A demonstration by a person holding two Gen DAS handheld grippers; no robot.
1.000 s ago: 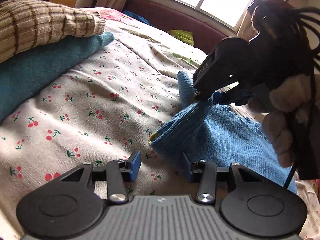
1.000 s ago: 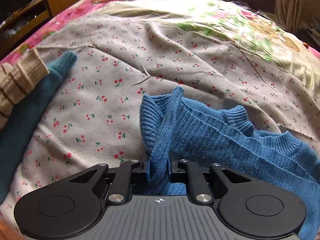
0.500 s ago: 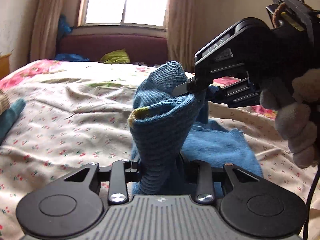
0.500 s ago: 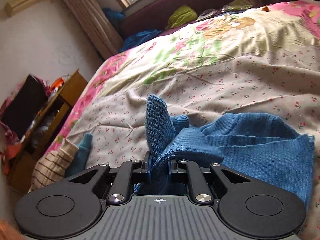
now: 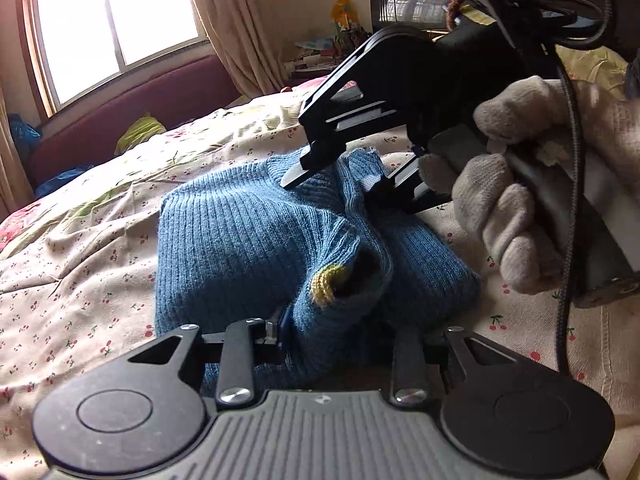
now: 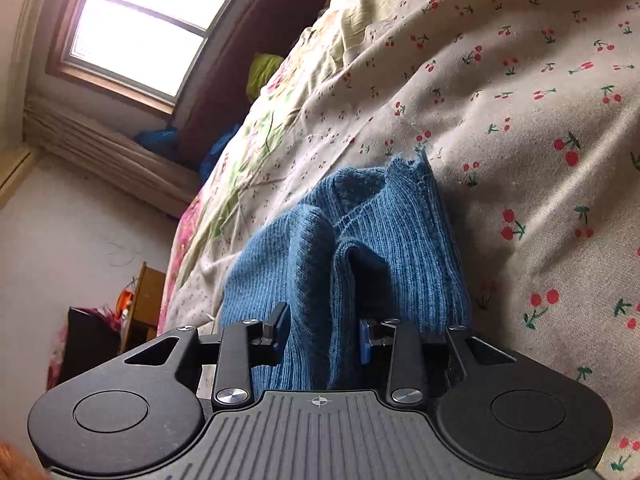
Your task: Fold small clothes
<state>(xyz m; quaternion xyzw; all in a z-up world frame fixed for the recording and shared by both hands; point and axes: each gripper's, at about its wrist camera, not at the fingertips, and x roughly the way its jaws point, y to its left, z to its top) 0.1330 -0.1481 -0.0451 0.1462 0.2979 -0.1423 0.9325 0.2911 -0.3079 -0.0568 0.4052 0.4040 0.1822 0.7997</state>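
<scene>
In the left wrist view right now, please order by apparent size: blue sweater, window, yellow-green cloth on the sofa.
1. blue sweater, largest, though nearest the camera.
2. window, clearly smaller in the picture but far away.
3. yellow-green cloth, smallest.

Cherry-print bedsheet [image 5: 72, 280], window [image 6: 140, 28]

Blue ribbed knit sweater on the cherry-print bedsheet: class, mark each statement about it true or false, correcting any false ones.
1. The blue ribbed knit sweater lies on a cherry-print bedsheet. True.
2. The sweater's cuff has a yellow trim. True.
3. The right tongs hold nothing. False: knit fabric sits between their fingers.
4. The hand on the right tongs is bare. False: it wears a grey knit glove.
5. A window is visible. True.
</scene>
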